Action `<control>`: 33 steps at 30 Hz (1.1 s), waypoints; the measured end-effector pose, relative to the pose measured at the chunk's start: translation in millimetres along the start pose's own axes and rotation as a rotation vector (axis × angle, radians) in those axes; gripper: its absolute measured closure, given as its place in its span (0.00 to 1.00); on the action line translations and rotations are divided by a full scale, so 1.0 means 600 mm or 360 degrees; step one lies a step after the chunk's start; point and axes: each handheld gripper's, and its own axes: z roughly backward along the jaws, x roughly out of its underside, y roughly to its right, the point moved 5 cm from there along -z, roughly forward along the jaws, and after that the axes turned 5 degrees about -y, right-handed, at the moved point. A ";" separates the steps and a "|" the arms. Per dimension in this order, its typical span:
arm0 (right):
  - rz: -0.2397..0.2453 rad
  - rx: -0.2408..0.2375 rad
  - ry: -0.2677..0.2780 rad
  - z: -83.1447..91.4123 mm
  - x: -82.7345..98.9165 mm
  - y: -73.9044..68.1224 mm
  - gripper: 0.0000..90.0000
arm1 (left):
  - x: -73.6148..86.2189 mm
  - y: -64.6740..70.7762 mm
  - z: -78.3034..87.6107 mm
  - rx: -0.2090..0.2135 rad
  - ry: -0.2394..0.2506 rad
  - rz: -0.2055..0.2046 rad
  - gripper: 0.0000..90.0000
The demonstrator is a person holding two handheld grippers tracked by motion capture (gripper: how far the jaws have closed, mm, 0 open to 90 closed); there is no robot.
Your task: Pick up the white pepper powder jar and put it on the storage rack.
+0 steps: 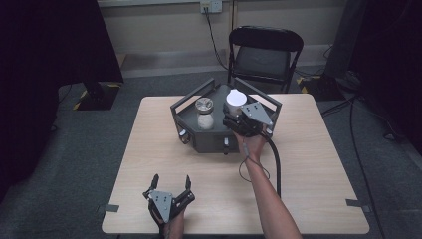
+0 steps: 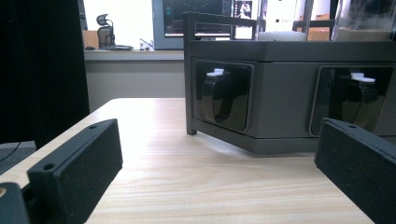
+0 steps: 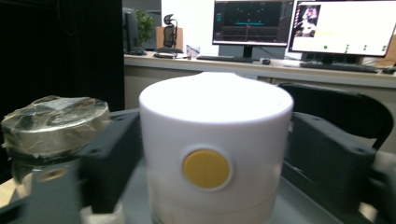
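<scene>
Standing upright on dark grey tray (image 1: 191,113), white container (image 3: 215,144) w/ yellow dot; right gripper (image 1: 242,118) jaws flanking it, slightly off sides. Beside it, glass jar (image 1: 204,112). Left gripper (image 1: 169,191) jaws apart, on table (image 1: 308,169).

A white canister (image 3: 215,144) with a yellow dot stands on the dark grey box (image 1: 209,139), black claws beside.

Office-like lab, desk monitors (image 3: 343,28), office chair (image 3: 169,29), folding chair (image 1: 263,55)
</scene>
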 end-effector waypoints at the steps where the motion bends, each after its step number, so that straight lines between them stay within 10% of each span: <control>1: -0.0004 0.0010 0.0004 -0.001 0.000 -0.001 0.06 | 0.000 0.000 0.000 0.0000 0.0000 0.0000 0.00; 33: -0.0027 -0.0033 0.0031 0.036 0.003 0.010 0.00 | 0.000 0.002 0.000 -0.0017 0.0002 0.0001 0.00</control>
